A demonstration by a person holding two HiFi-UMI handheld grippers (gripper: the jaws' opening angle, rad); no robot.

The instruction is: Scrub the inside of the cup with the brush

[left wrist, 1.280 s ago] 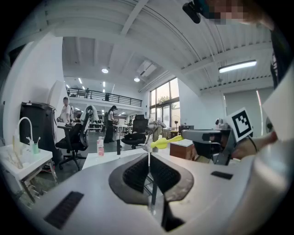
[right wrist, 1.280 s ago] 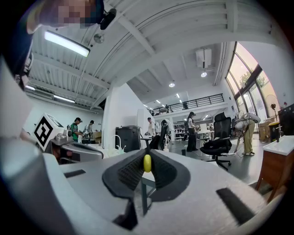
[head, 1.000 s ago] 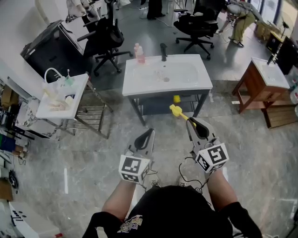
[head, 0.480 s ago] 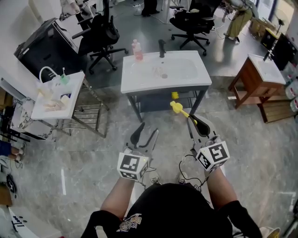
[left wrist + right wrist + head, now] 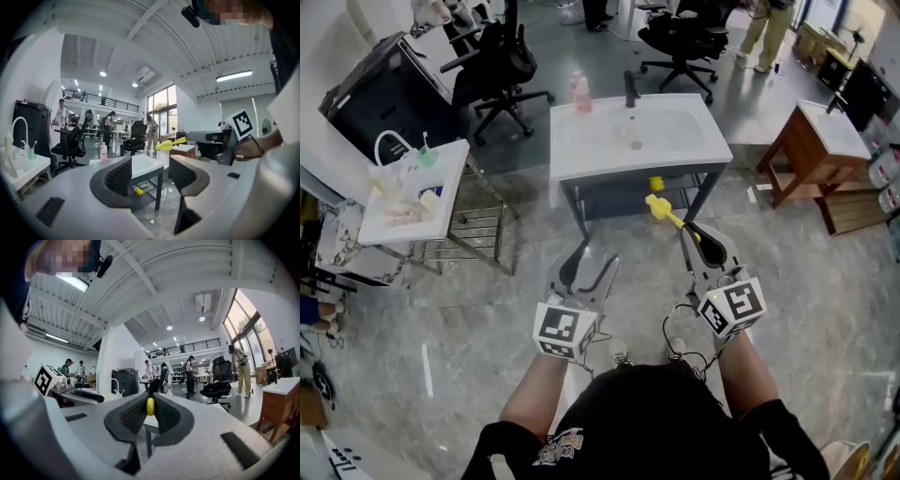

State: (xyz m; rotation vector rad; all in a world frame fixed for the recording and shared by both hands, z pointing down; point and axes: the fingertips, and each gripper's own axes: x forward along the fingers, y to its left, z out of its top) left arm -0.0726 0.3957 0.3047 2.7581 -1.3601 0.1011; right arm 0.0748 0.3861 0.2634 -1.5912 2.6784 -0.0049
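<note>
Since the earlier frame, the left tongs (image 5: 596, 259) have been opening: their jaws were together then and are now standing wide apart with nothing between them. The white sink (image 5: 581, 165) is also sitting a little closer and higher in the head view, so the person is walking toward it.

The right tongs (image 5: 692, 231) are gripping the yellow brush (image 5: 662, 209) by its handle. In the right gripper view the yellow end of that handle (image 5: 150, 406) is showing pinched between the two ribbed pads. The brush head is sticking out toward the upper left, in the centre of the head view, just below the sink's front edge.

I judge that this is still the approach, with scrubbing not yet begun. The next move calls for finding the cup and taking it in the empty left tongs, so that the brush can go inside it. No cup is showing clearly. Some small pale things are lying in the basin at the upper middle of the frame, and I cannot tell what they are.

The brush is looking thin-handled with a rounded, all-yellow head. A pink bottle (image 5: 579, 92) and a black tap (image 5: 630, 90) are standing at the sink's far edge.
</note>
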